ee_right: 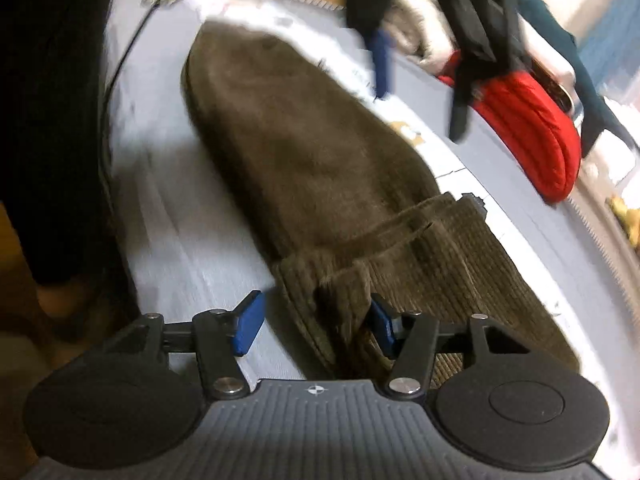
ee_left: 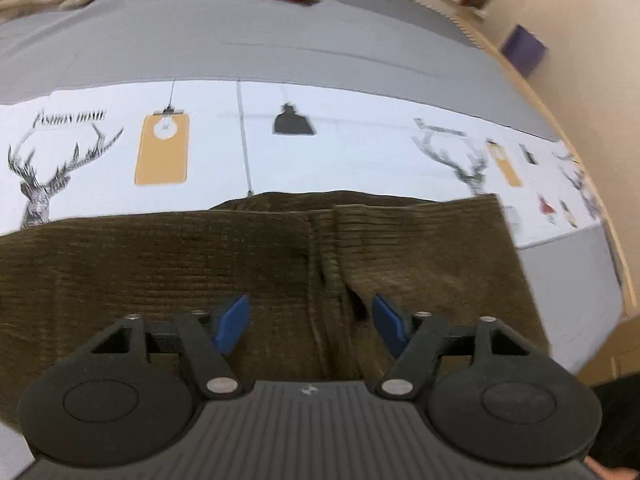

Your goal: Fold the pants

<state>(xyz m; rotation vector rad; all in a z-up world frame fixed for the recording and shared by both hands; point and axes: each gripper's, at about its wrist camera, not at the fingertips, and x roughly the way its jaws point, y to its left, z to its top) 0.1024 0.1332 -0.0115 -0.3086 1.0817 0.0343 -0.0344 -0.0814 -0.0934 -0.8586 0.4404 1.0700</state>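
2 grippers flank the brown corduroy pants (ee_right: 320, 168) lying lengthwise on the grey printed bedsheet (ee_left: 280, 56): left gripper (ee_left: 310, 322) wide and empty above them, right gripper (ee_right: 316, 324) part-open astride a bunched hem, likely positioned for folding.

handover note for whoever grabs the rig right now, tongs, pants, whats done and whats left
Left tongs: open, above the brown corduroy pants, nothing held.
Right tongs: open, at the pants' near end, with cloth between the pads but not pinched.
Pants lie on the bed sheet as one long strip, legs apparently laid together.
Left to do: fold the strip across its length and tidy it.
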